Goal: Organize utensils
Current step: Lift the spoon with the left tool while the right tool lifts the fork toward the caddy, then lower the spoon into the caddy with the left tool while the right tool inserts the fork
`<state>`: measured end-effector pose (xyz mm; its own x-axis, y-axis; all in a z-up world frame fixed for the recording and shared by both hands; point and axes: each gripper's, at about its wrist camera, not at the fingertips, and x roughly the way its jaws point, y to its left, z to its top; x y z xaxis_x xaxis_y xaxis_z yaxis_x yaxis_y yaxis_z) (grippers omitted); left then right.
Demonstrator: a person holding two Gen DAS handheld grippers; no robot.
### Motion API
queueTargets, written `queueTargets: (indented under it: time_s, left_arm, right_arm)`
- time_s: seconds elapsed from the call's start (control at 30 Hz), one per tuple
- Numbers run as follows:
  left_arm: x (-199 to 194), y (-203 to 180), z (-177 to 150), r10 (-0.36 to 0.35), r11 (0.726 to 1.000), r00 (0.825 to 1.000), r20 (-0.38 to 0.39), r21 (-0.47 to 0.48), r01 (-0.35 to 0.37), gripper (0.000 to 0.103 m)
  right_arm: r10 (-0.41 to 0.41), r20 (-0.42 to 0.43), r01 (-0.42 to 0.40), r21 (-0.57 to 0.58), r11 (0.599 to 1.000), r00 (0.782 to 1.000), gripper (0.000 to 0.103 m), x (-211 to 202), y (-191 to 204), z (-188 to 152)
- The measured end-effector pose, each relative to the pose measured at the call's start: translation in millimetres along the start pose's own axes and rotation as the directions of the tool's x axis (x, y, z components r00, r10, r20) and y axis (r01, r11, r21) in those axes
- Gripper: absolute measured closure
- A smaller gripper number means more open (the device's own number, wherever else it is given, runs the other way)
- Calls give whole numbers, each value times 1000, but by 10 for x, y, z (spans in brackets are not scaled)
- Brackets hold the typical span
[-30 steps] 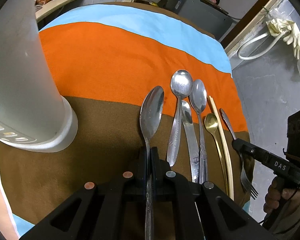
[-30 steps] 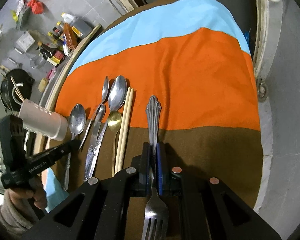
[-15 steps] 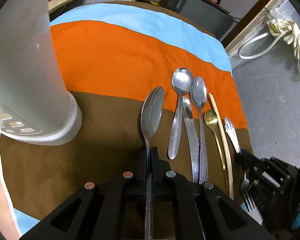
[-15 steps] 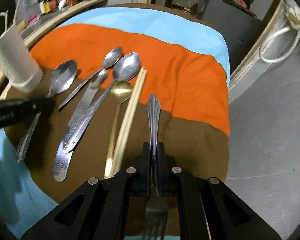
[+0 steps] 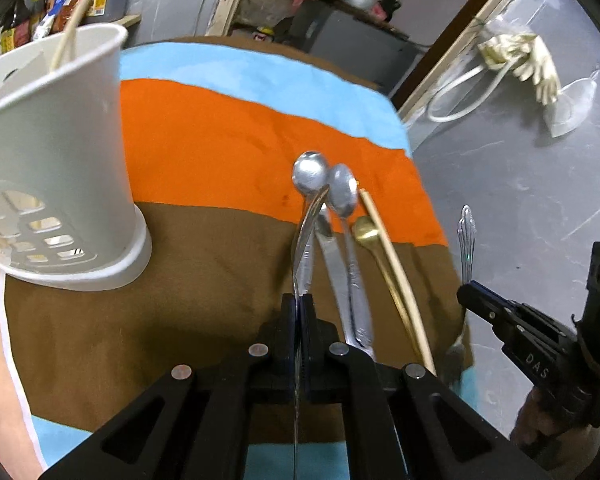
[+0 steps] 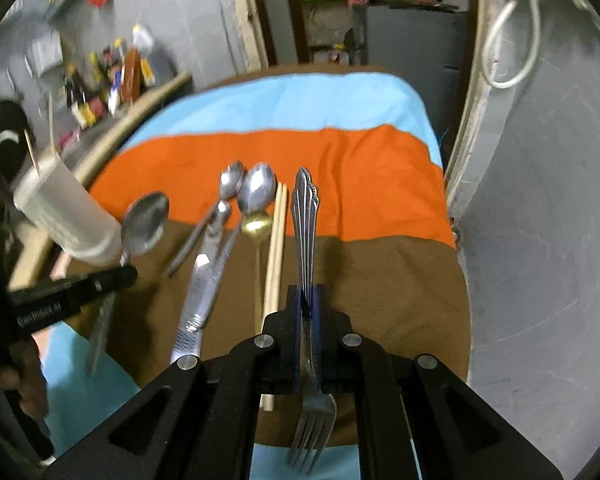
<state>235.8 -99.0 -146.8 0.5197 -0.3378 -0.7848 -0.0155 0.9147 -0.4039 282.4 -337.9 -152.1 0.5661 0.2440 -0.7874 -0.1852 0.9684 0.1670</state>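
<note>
1. I am gripping a large spoon [image 5: 305, 240] by its handle in the left gripper [image 5: 298, 312], jaws clamped tight on it, bowl pointing ahead and clear of the cloth.
2. I am gripping a fork [image 6: 305, 240] in the right gripper [image 6: 307, 312], jaws closed on its shank, tines hanging back toward the camera and the ornate handle pointing forward.
3. Judging progress: the white utensil holder [image 5: 60, 160] is holding only a thin stick or two, so most sorting is still waiting. Two spoons [image 6: 256, 190], a knife [image 6: 198, 304], a gold spoon [image 6: 256, 226] and chopsticks [image 6: 276, 248] are lying side by side on the striped cloth [image 6: 379, 184].
4. The holder is standing upright to the left, well apart from the row, with bare cloth between, so I am seeing open room there. The bench is dropping off close on the right to the grey floor [image 5: 519, 184].
</note>
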Motion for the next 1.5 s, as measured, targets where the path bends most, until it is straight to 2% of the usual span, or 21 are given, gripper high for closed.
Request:
queueTargets:
  time_s: [0.1, 0.3, 0.53, 0.77, 1.0, 1.13, 1.37, 1.5]
  left_arm:
    - [-178, 10, 1, -30, 999, 998, 48, 13, 29, 101]
    - [-557, 15, 89, -78, 996, 987, 144, 51, 71, 101]
    - [-1004, 173, 207, -115, 993, 966, 230, 57, 105, 101]
    - [-1398, 388, 344, -140, 990, 938, 317, 56, 129, 101]
    - [-1724, 764, 603, -132, 991, 891, 435, 41, 127, 101]
    - [-1847, 1073, 818, -132, 989, 851, 509, 12, 146, 100]
    - [-1921, 1568, 1123, -97, 986, 783, 614, -48, 159, 100]
    - [-1874, 1752, 1199, -97, 981, 762, 641, -67, 181, 100]
  right_arm:
    - [41, 85, -45, 41, 998, 996, 101, -159, -9, -51]
    - [71, 225, -75, 6, 997, 972, 101, -446, 225, -81]
    - [107, 319, -99, -41, 994, 942, 101, -697, 594, 5]
    - [155, 411, -119, -110, 987, 898, 101, -1008, 1057, 165]
    - [205, 493, -141, -166, 976, 845, 101, -1205, 1558, 365]
    - [223, 522, -148, -181, 972, 823, 101, -1255, 1797, 506]
    - [238, 555, -150, -201, 968, 797, 101, -1242, 2197, 688]
    - [233, 549, -150, -192, 970, 803, 101, -1095, 2340, 742]
